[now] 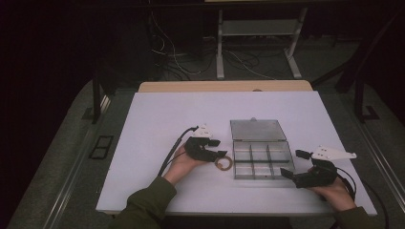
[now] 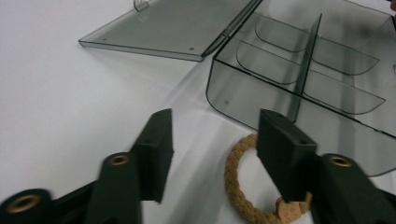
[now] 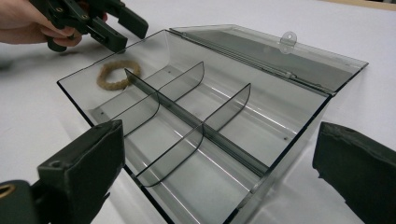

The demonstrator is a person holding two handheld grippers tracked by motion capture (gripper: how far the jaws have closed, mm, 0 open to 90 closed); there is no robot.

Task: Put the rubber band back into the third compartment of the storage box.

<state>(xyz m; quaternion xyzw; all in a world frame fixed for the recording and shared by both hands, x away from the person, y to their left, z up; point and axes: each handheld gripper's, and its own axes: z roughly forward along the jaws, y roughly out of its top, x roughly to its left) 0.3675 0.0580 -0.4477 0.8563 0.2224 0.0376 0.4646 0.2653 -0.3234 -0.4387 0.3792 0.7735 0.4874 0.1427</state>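
A clear smoky plastic organizer box (image 1: 261,161) with several empty compartments lies on the white table (image 1: 157,119), its lid (image 1: 257,129) flat open behind it. A tan rope ring (image 1: 223,163) lies on the table just left of the box (image 2: 299,93). My left gripper (image 1: 217,148) is open, its jaws low over the ring (image 2: 236,179) with one jaw above the ring's right side. My right gripper (image 1: 292,163) is open at the box's right front corner, its jaws straddling the corner of the box (image 3: 201,130). The ring (image 3: 115,74) and the left gripper (image 3: 119,28) show beyond the box.
The lid (image 2: 173,30) has a small clasp tab at its far edge. Beyond the table's far edge are a wooden board (image 1: 224,86), desk legs and cables on a dark floor. Bare white table surrounds the box on the left and at the back.
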